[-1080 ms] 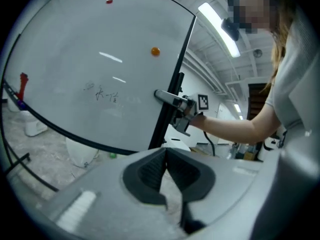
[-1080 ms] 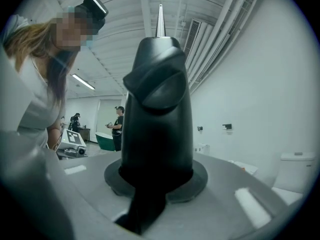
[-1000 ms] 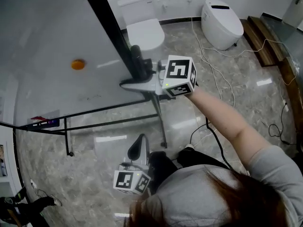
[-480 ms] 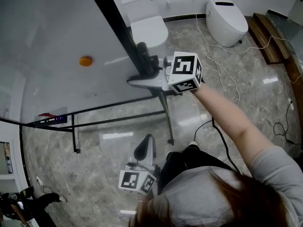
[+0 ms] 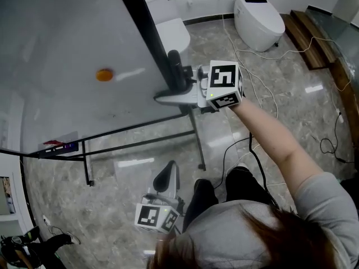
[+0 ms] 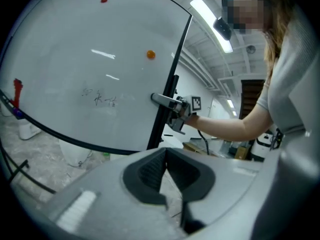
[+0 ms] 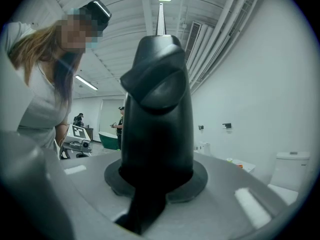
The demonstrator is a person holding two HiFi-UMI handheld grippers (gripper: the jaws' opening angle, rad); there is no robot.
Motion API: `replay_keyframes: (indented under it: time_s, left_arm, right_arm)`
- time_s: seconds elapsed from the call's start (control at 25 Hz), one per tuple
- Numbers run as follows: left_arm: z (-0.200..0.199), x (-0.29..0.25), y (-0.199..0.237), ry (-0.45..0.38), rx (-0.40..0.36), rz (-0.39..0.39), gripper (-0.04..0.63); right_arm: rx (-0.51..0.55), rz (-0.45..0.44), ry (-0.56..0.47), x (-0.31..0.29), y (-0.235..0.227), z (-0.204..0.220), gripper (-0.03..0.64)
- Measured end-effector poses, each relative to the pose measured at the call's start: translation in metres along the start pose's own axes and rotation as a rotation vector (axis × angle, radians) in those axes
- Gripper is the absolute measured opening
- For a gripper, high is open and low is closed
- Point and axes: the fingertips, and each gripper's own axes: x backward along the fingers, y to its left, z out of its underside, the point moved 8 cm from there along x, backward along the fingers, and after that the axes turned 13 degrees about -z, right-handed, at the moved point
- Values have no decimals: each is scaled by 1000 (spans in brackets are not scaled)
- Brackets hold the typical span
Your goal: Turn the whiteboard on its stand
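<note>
The whiteboard (image 5: pixel 67 49) filled the left side of the head view. It was tipped over at a slant on its stand (image 5: pixel 196 142). A small orange dot (image 5: pixel 104 74) sat on its face. A black edge (image 5: pixel 140 27) ran down the side of the board.

The right gripper (image 5: pixel 174 72) was clamped on that black edge, about halfway down. The person's arm was stretched out to reach it. The left gripper (image 5: pixel 166 178) hung low, close to the person's body and well away from the board. Its jaws were pressed together with nothing in them.

The turn looked only partly done. To do it well, the right gripper should hold the edge tight and swing it round slowly and smoothly. A fast shove could make the jaws slip off or the stand roll on the shiny floor (image 5: pixel 269 105). The empty gripper could help by steadying the board. Cables (image 5: pixel 252 66) lay on the floor near the stand, so the feet should stay clear of them.
</note>
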Motion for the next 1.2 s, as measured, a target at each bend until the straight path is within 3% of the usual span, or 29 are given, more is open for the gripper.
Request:
replay_keyframes:
  time_s: [0.52,0.92,1.0,1.12,1.2]
  left_arm:
    - [-12,-22,-81,-88,65,-75,3]
    - [-15,-24,-122,-88,60,-75,3]
    - [-12,-27,-135,-86,56,-72,3]
    - [-11,-29,-151,-87,42,-69,3]
    - [-11,-29,-157,-94,36,-75,3]
  right_arm:
    - [-31,-7,-3,37,10,-23,87]
    - [-6,-23,-9,54,16,-35,95]
    - [74,-13,56,59,22,-33,113]
    - [191,54,172,71,33,-23,221]
    - [180,120,150,83,42,-14,270]
